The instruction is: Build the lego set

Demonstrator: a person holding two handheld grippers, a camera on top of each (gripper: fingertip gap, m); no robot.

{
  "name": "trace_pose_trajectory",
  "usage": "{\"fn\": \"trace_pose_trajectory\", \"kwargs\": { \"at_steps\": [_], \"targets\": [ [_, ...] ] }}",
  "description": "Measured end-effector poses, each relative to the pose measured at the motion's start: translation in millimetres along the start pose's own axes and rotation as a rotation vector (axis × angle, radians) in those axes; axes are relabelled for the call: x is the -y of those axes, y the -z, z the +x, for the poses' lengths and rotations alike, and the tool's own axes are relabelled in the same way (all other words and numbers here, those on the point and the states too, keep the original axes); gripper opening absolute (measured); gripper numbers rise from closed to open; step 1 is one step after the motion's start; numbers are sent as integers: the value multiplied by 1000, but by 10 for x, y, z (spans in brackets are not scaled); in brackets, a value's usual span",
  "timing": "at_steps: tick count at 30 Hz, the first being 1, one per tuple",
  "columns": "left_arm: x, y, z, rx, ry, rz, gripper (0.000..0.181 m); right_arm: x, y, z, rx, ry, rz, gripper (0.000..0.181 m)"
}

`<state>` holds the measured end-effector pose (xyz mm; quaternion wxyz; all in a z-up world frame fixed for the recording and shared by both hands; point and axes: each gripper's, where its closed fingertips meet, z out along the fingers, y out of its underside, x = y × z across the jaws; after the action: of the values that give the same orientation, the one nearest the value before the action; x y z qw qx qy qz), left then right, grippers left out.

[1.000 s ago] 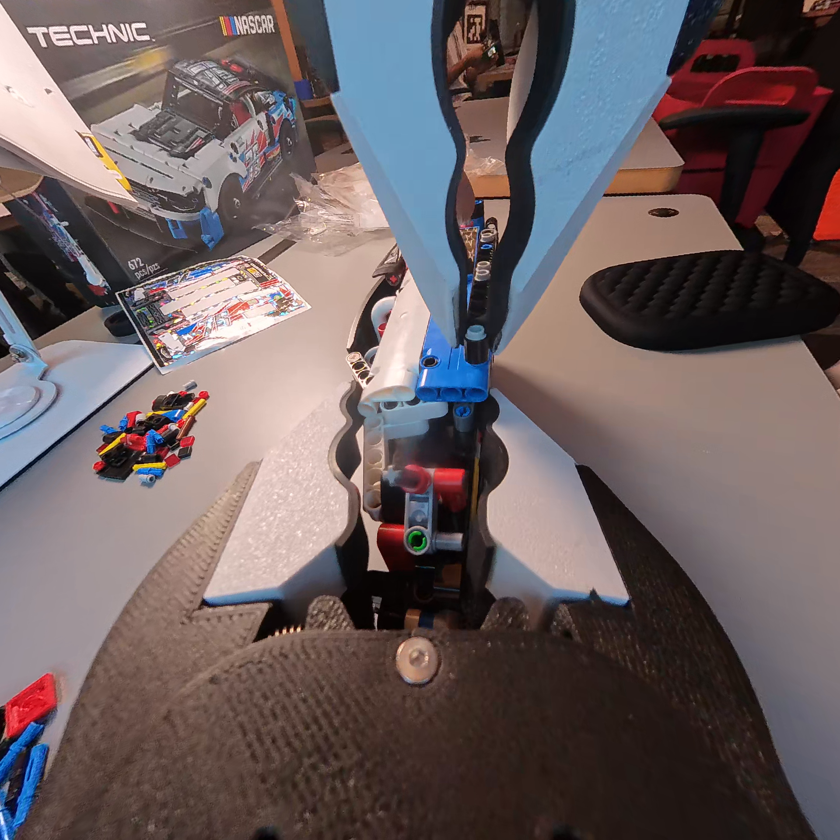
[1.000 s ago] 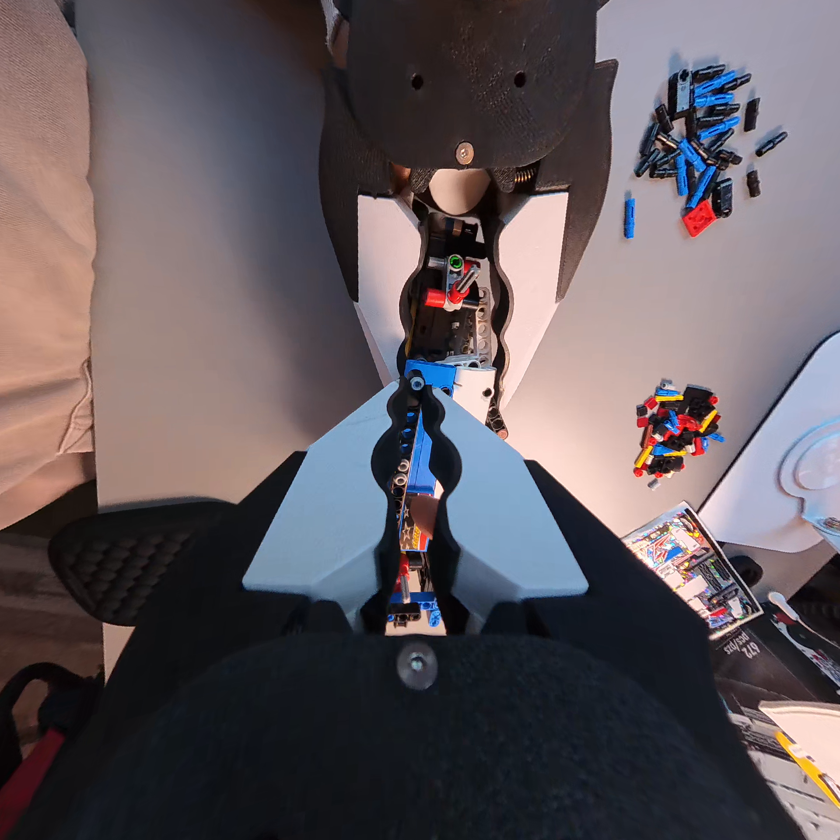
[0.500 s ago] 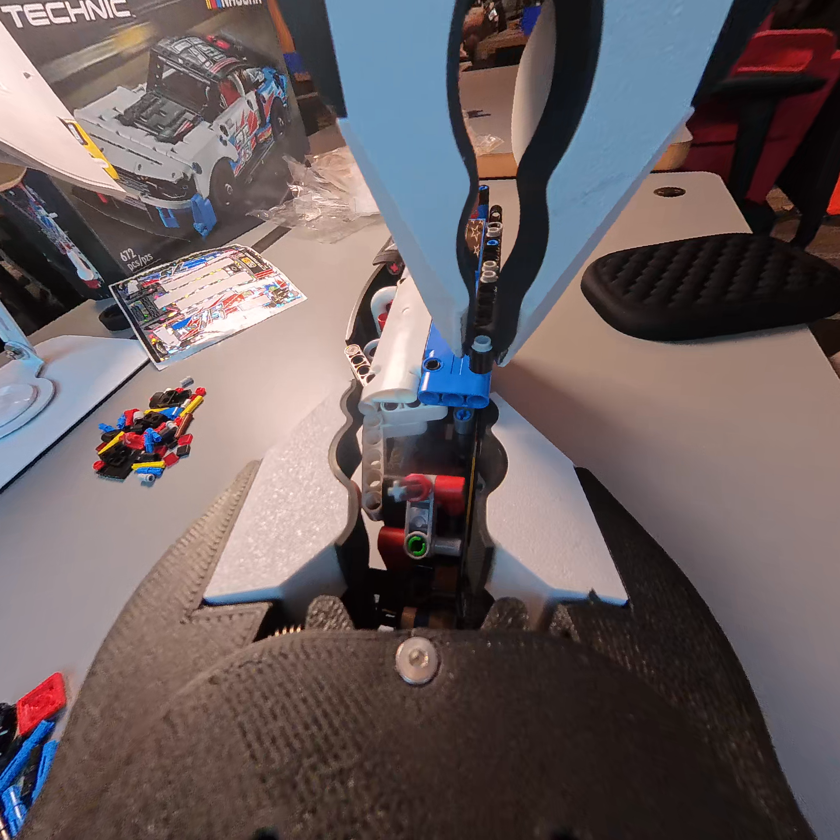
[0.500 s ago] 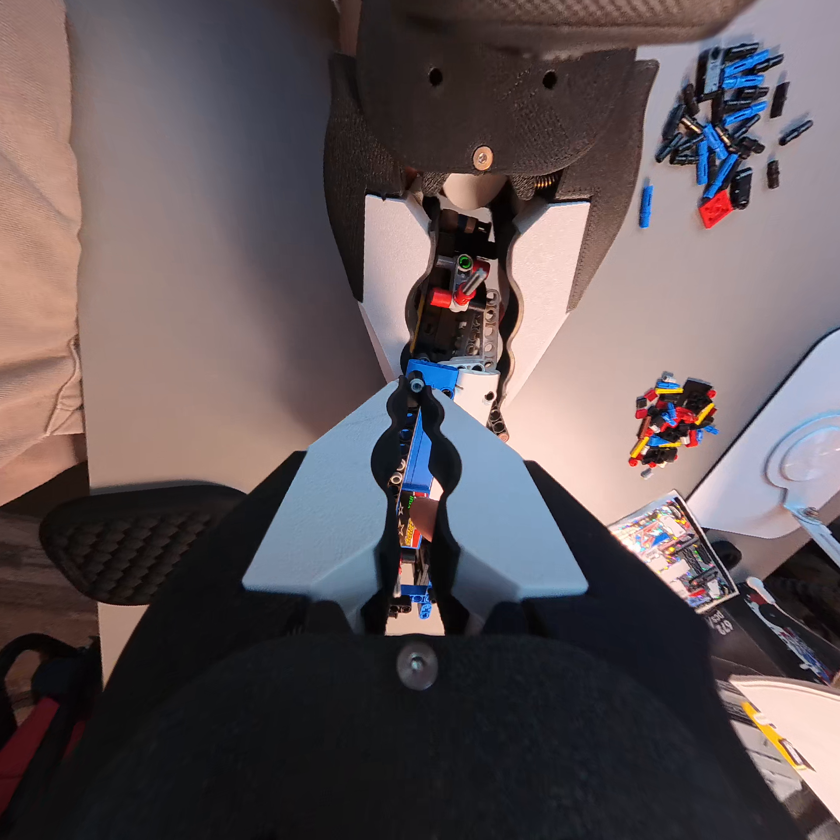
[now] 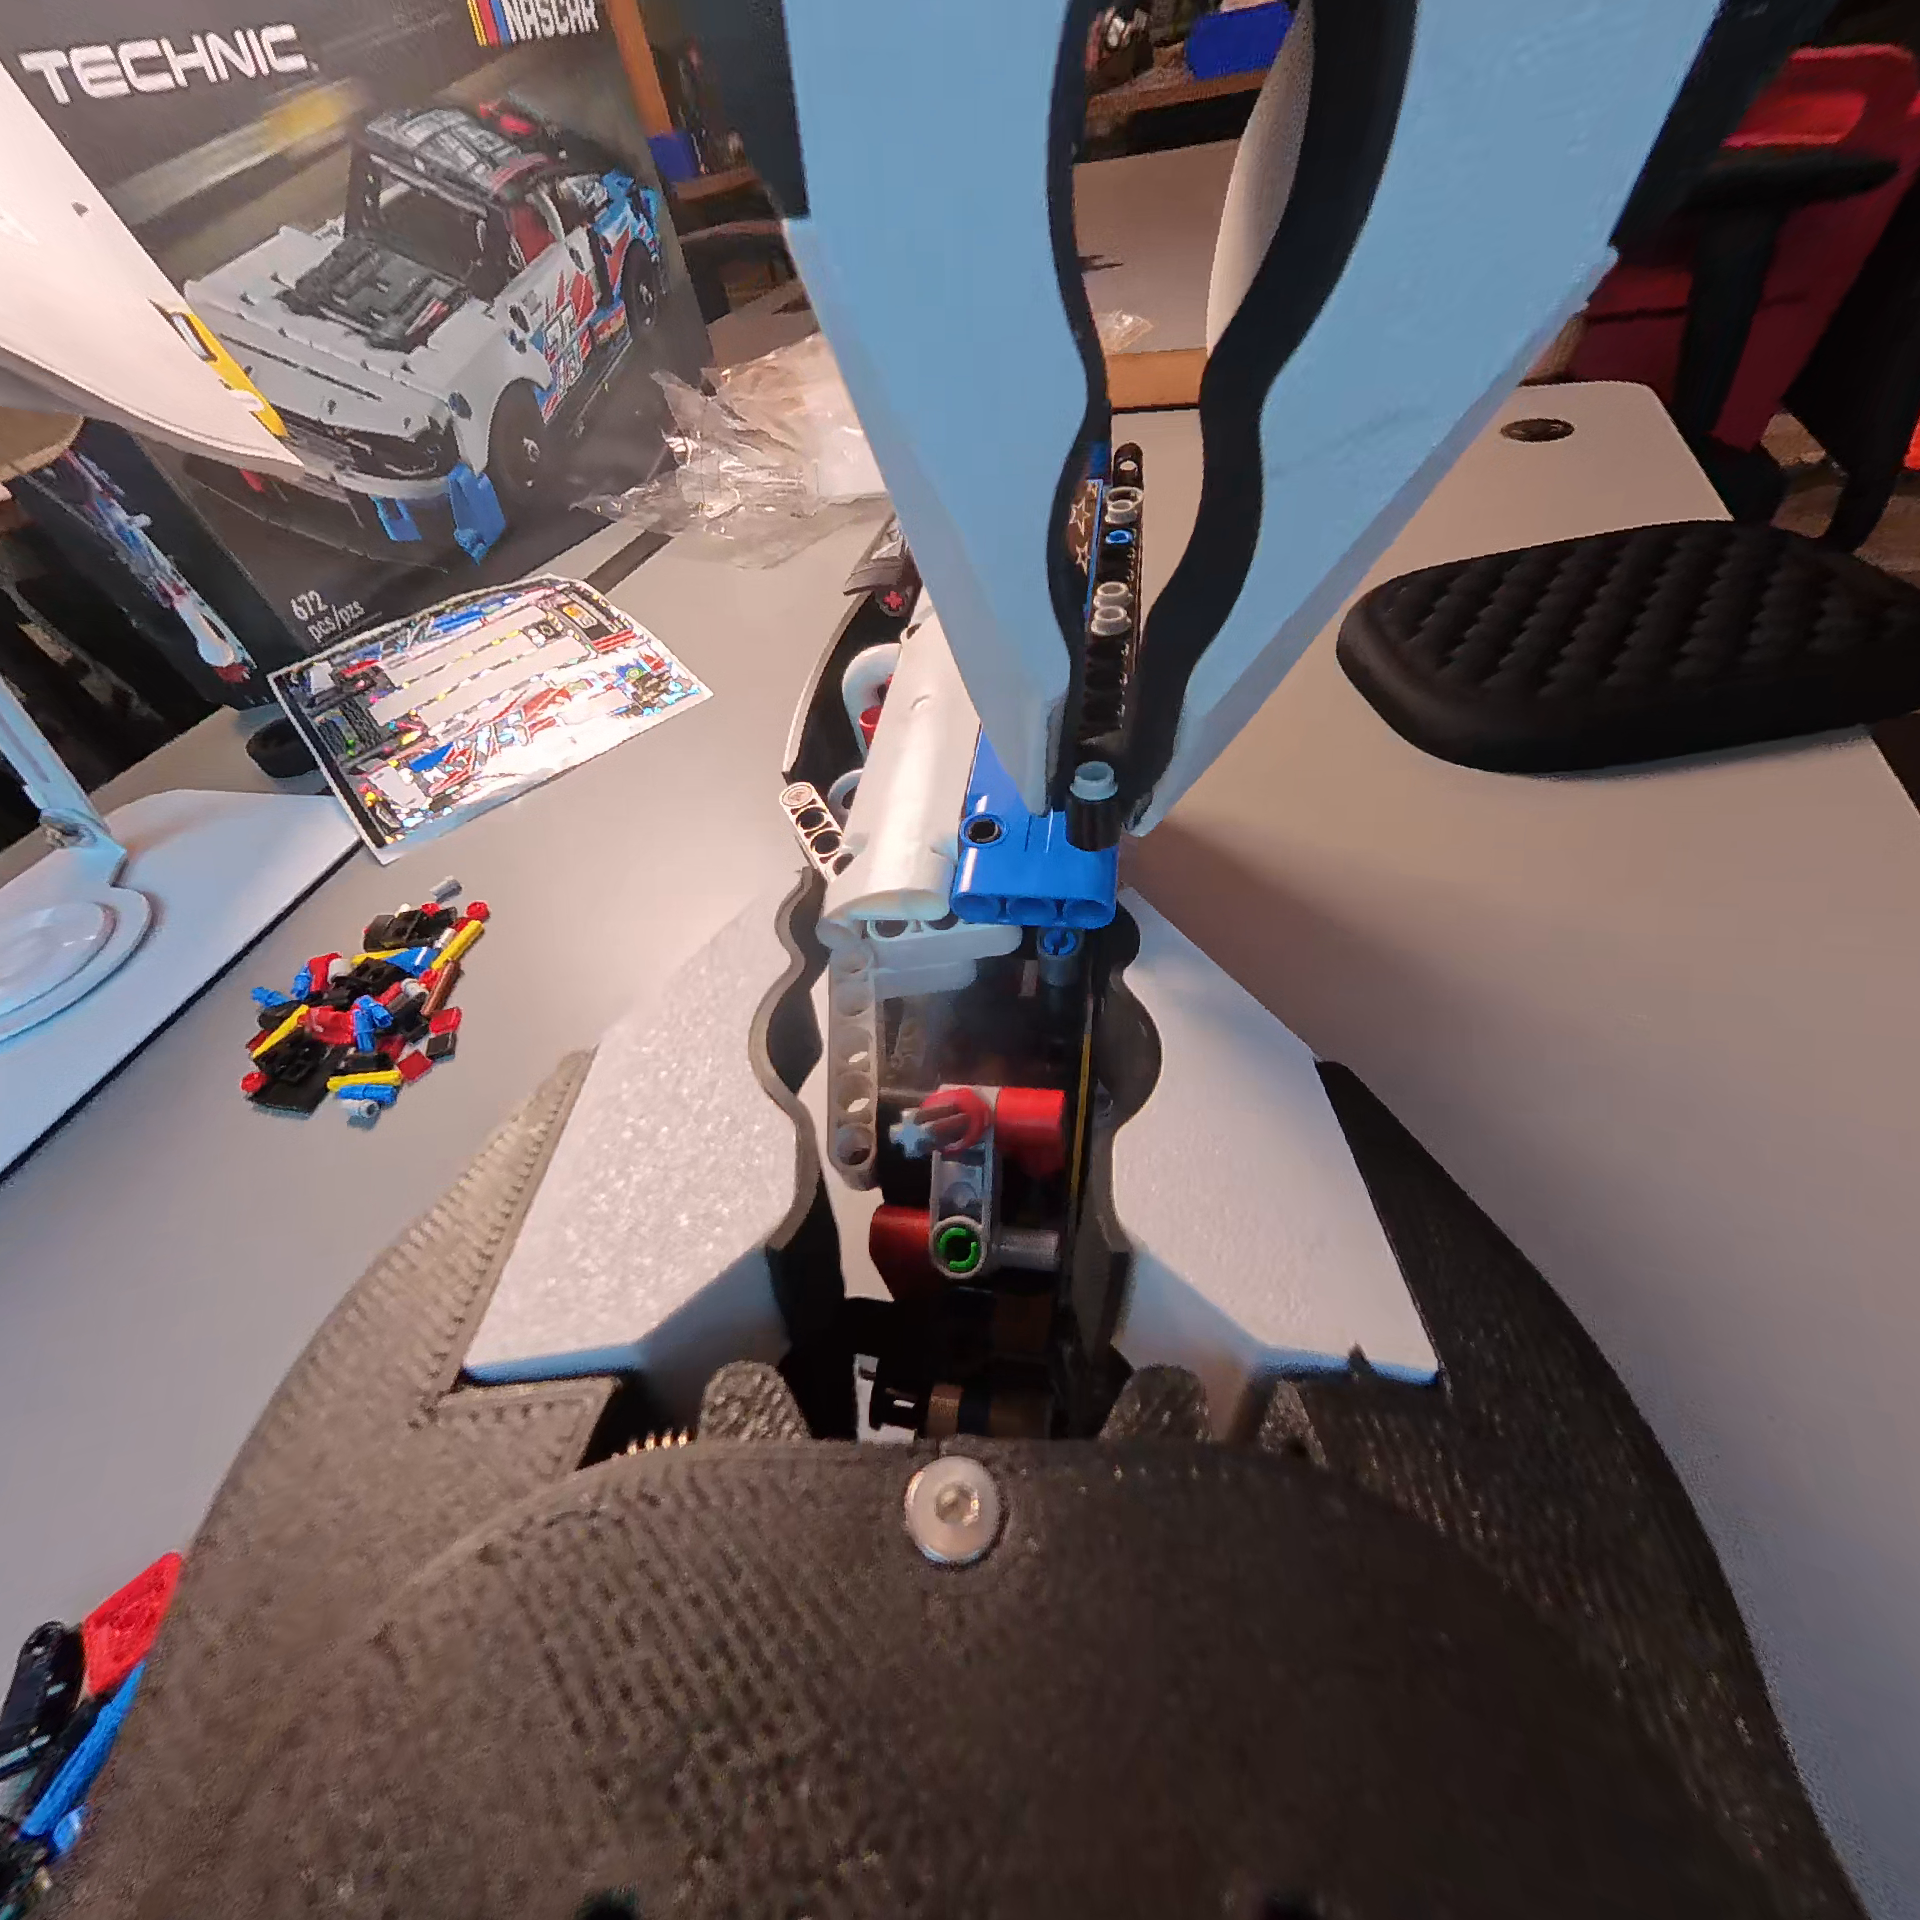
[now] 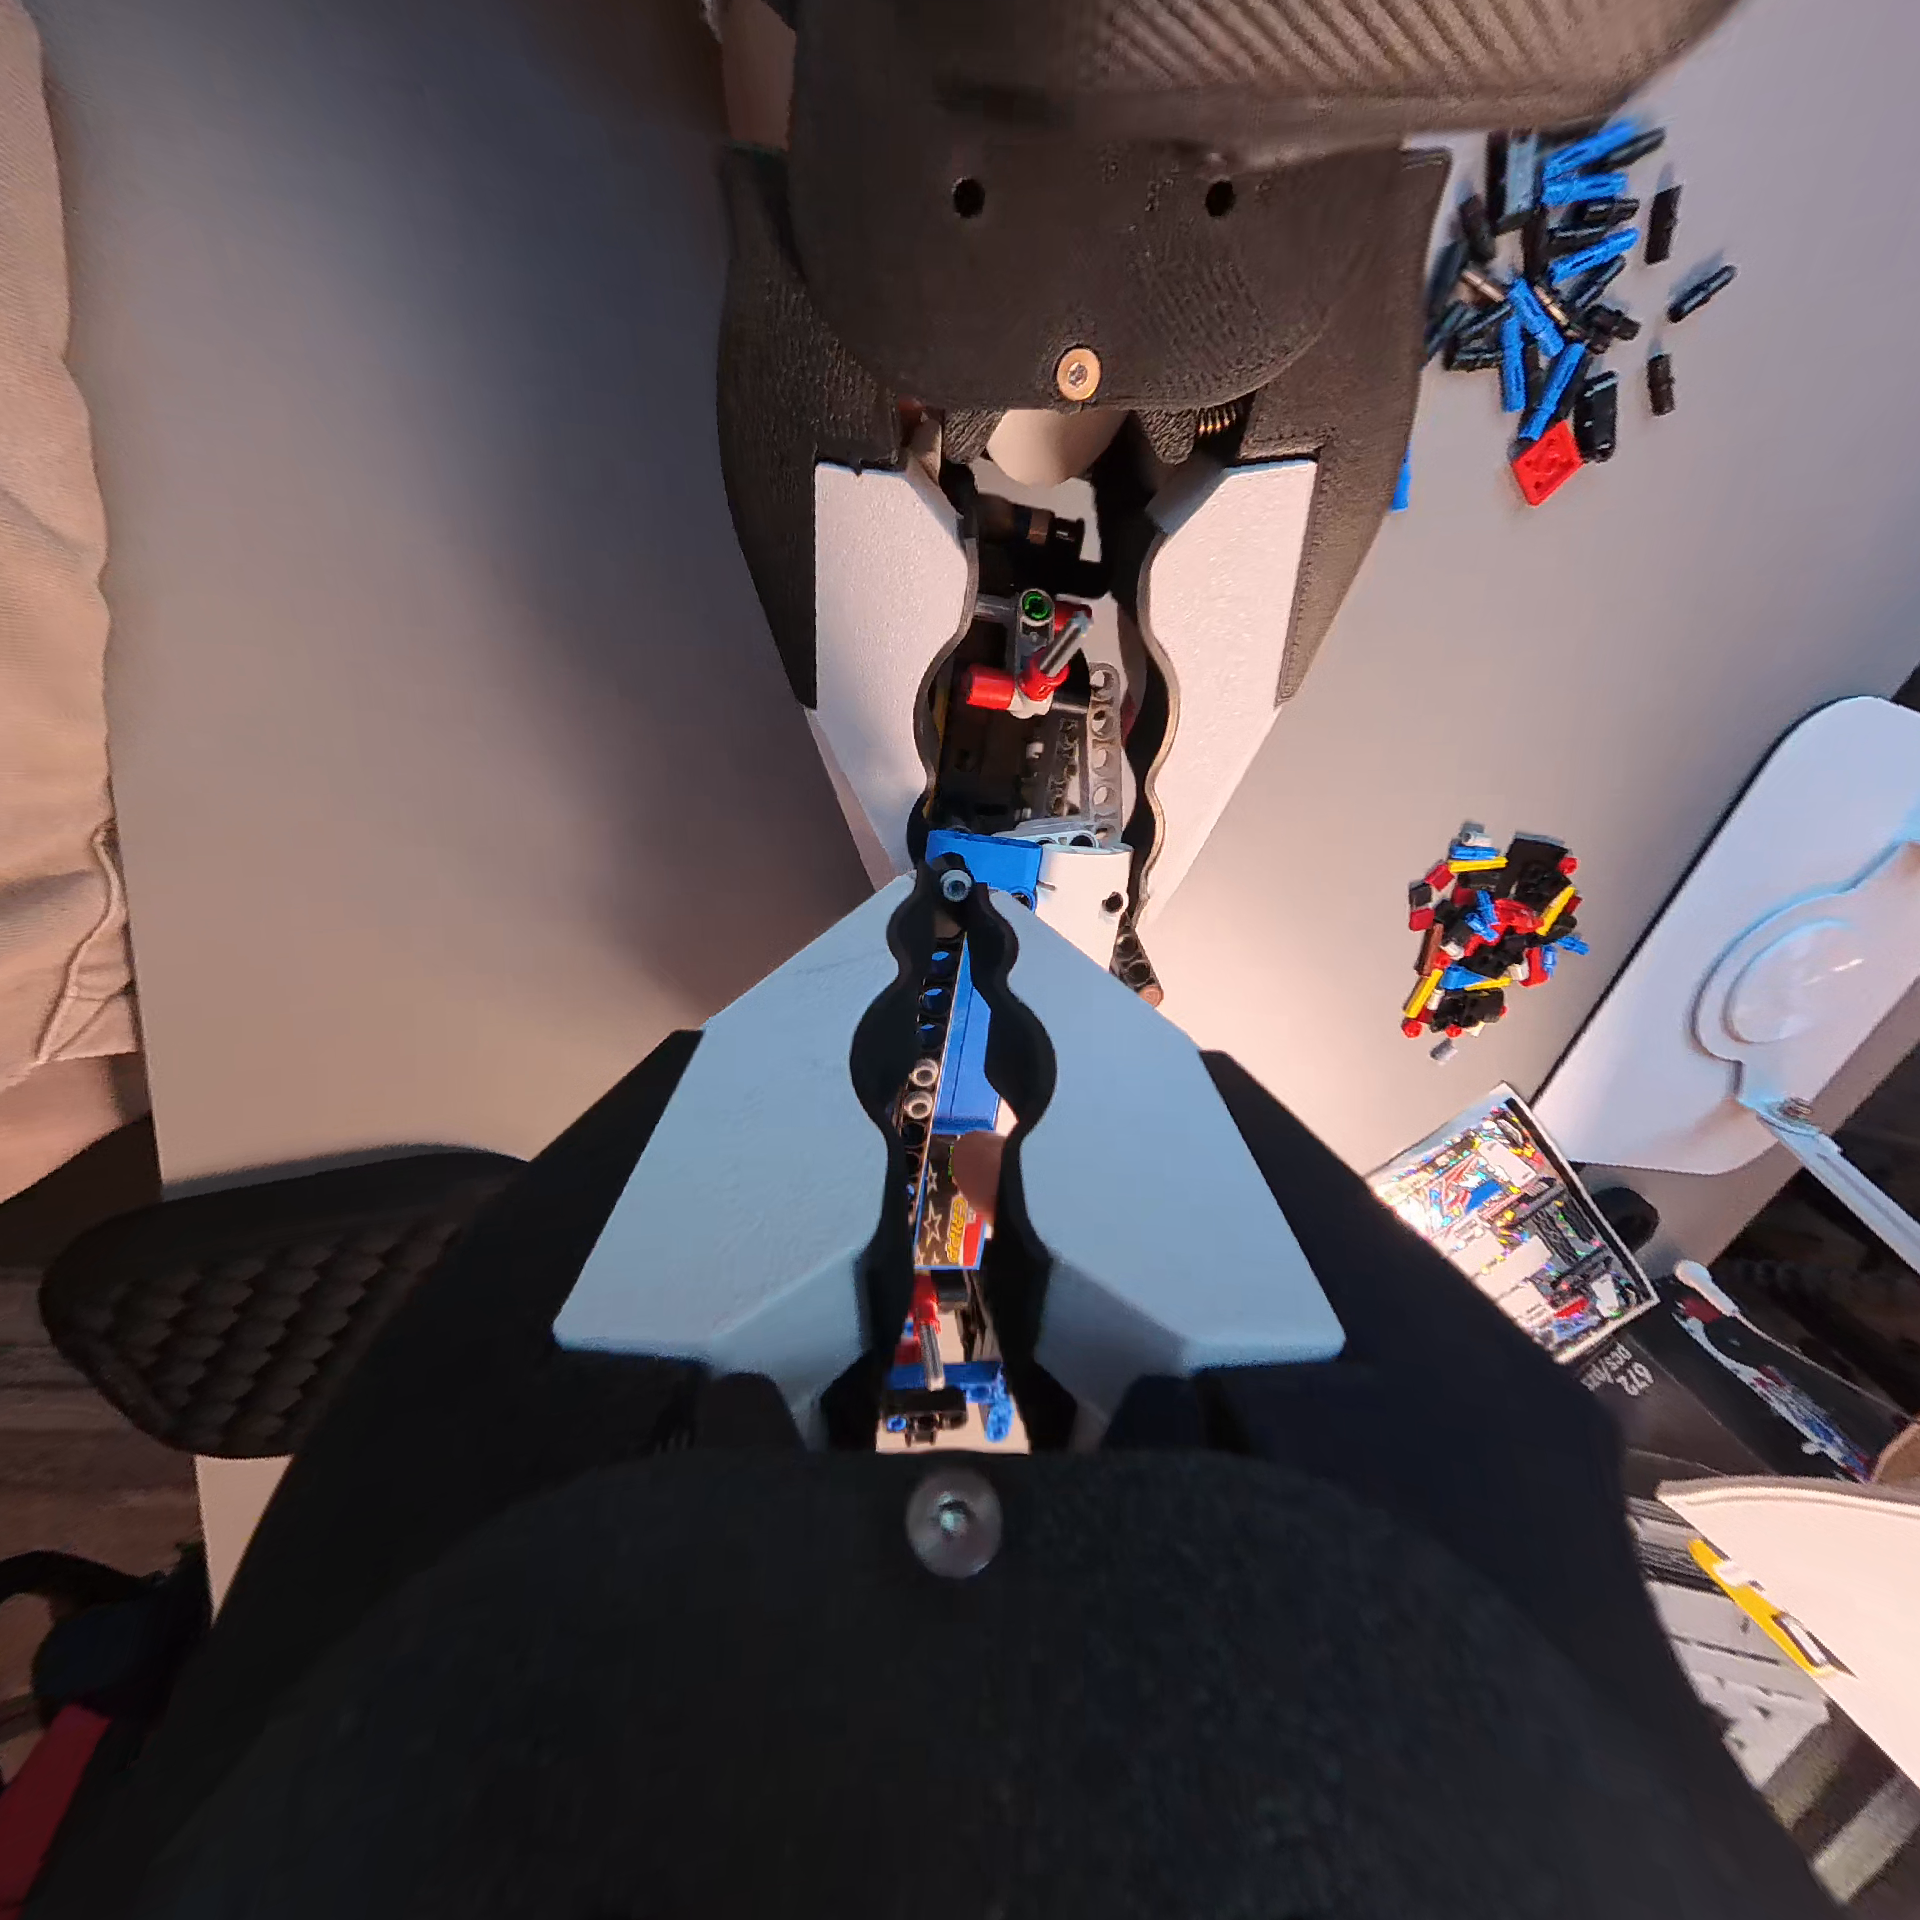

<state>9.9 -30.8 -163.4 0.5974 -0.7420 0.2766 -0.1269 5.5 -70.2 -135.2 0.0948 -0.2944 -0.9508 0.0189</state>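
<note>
Two white-fingered grippers meet nose to nose above the pale grey tabletop: the left gripper and the right gripper each clamp an end of the half-built blue, white and black brick car. Loose coloured pieces, a shiny sticker sheet and the printed set box lie alongside, red chairs behind.

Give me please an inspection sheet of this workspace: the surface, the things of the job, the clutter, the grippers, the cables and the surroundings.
Surface: grey table, mostly bare on the right.
Job's things: partly built lego car held between both grippers; mixed small-parts pile; blue and black pins pile; sticker sheet; set box.
Clutter: crumpled clear plastic bags.
Grippers: left gripper shut on the car's near end; right gripper shut on its far end, fingertips nearly meeting the left's.
Cables: nothing seen.
Surroundings: black chair armrest, red chair, white lamp base.
</note>
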Motion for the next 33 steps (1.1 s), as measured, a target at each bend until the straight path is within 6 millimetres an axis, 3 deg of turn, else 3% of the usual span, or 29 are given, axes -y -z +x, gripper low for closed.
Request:
{"fn": "trace_pose_trajectory", "kwargs": {
  "at_steps": [1, 7, 11, 15, 20, 23, 28, 33],
  "targets": [
    [10, 9, -6, 1, -4, 15, 50, 12, 19, 8, -12, -23, 26, 3],
    [13, 23, 3, 0, -27, 29, 50, -41, 186, -6, -26, -84, 202, 16],
    [11, 41, 8, -3, -32, 38, 50, -287, 37, -66, -14, -84, 173, 19],
    [12, 55, 16, -3, -44, 49, 51, -503, 48, -75, -34, -107, 210, 11],
    [24, 42, 30, -9, -22, 67, 53, -499, 63, -111, -59, -95, 253, 5],
    [54, 0, 48, -22, 3, 78, 67, -504, 68, -131, -59, -74, 257, 5],
    [106, -46, 92, -27, -45, 58, 58, -532, 79, -195, -49, -6, 208, 4],
    [159, -51, 123, -30, -56, 78, 54, -475, 241, -216, 23, -58, 255, 3]
  ]
}}
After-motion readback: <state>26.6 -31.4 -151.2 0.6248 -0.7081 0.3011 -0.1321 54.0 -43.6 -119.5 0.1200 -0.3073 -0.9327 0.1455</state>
